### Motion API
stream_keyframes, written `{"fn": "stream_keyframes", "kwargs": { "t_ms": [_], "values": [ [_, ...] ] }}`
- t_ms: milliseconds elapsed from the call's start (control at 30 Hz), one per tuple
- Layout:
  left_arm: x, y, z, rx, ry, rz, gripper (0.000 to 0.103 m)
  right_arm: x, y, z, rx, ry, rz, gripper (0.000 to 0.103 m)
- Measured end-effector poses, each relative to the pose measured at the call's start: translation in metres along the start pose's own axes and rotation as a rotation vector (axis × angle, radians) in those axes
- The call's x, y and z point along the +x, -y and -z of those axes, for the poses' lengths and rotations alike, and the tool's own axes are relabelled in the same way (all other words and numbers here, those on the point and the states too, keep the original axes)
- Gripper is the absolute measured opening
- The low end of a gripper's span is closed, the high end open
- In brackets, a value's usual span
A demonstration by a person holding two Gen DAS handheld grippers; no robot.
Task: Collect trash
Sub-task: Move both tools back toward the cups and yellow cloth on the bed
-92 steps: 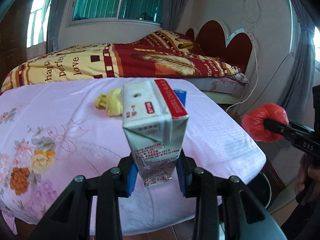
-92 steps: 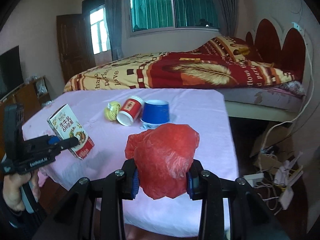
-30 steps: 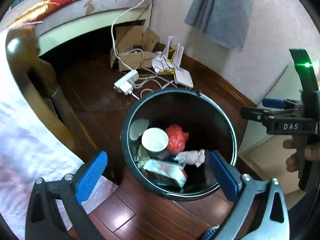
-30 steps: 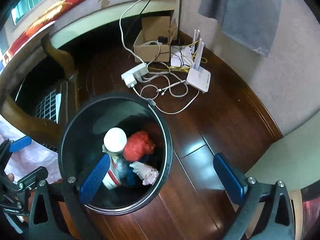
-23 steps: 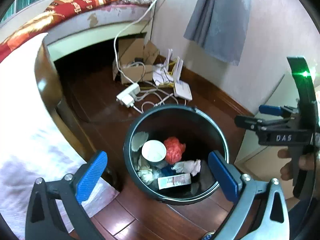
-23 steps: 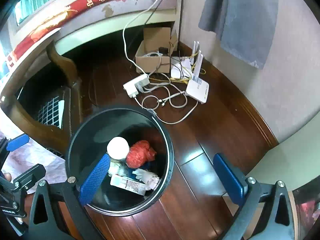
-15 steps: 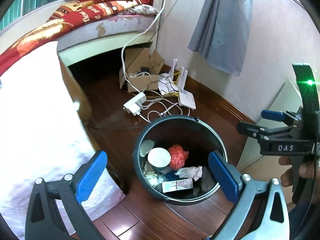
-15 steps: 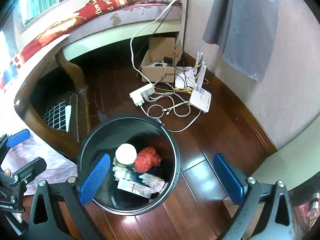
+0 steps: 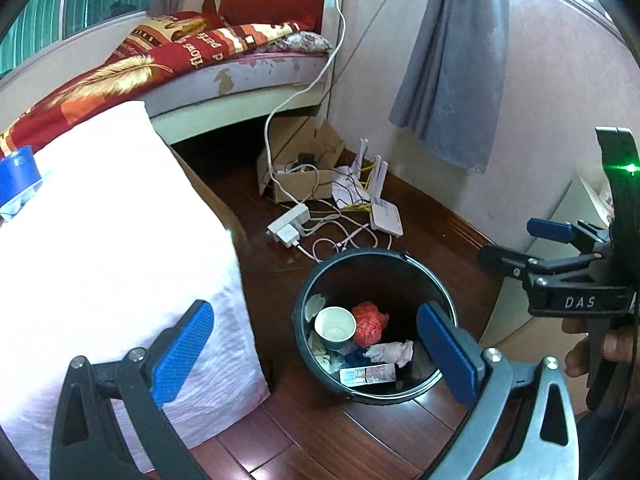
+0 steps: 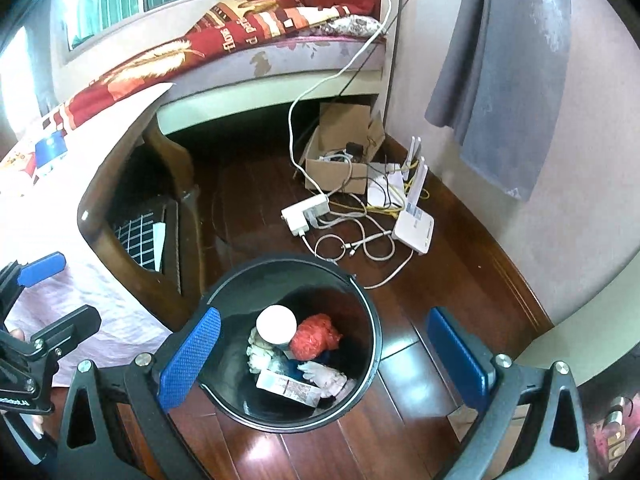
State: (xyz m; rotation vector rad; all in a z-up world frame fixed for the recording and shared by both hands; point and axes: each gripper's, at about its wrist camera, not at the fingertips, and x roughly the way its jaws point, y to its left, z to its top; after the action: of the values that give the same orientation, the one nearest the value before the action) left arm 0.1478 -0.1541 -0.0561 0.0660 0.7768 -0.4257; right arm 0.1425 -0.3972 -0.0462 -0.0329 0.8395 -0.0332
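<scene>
A black trash bin [image 9: 376, 258] [image 10: 288, 260] stands on the wooden floor beside the table. Inside lie a red plastic bag [image 9: 370, 318] [image 10: 314, 336], a milk carton [image 9: 368, 374] [image 10: 288, 388], a white paper cup [image 9: 335, 324] [image 10: 277, 325] and crumpled tissue [image 9: 390, 350]. My left gripper [image 9: 314, 312] hangs above the bin, wide open and empty. My right gripper [image 10: 323, 316] is also wide open and empty over the bin. Each shows in the other's view: the right gripper [image 9: 520, 244] at the right edge, the left gripper [image 10: 60, 298] at the left edge.
The table under a pink cloth [image 9: 100, 240] is to the left, with a blue cup [image 9: 16, 174] on it and a dark wooden leg [image 10: 172, 168] beside the bin. Beyond the bin lie a power strip [image 9: 288, 224], a router [image 9: 386, 218], cables and a cardboard box [image 9: 296, 176].
The left gripper held the carton and the right the red bag; both now lie in the bin. Over the last second both open grippers have drawn up and back from the bin.
</scene>
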Motion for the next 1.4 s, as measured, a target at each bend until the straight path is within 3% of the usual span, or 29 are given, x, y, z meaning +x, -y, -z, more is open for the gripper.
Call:
{"fn": "stream_keyframes", "kwargs": {
  "t_ms": [433, 833, 1167, 1267, 1400],
  "values": [
    [-0.035, -0.029, -0.002, -0.039, 0.056, -0.051, 0.102, -0.014, -0.031, -0.019, -0.032, 0.062, -0.038, 0.103],
    [-0.071, -0.076, 0.014, -0.119, 0.095, -0.140, 0.102, -0.021, -0.095, -0.036, -0.117, 0.119, -0.128, 0.103],
    [-0.125, -0.157, 0.041, -0.240, 0.133, -0.298, 0.102, -0.029, -0.187, -0.050, -0.243, 0.173, -0.311, 0.103],
    [-0.142, -0.193, 0.050, -0.304, 0.152, -0.345, 0.102, -0.027, -0.227, -0.052, -0.317, 0.128, -0.332, 0.103],
    [-0.155, -0.239, 0.057, -0.393, 0.157, -0.391, 0.083, -0.030, -0.270, -0.063, -0.349, 0.140, -0.359, 0.103]
  ]
}}
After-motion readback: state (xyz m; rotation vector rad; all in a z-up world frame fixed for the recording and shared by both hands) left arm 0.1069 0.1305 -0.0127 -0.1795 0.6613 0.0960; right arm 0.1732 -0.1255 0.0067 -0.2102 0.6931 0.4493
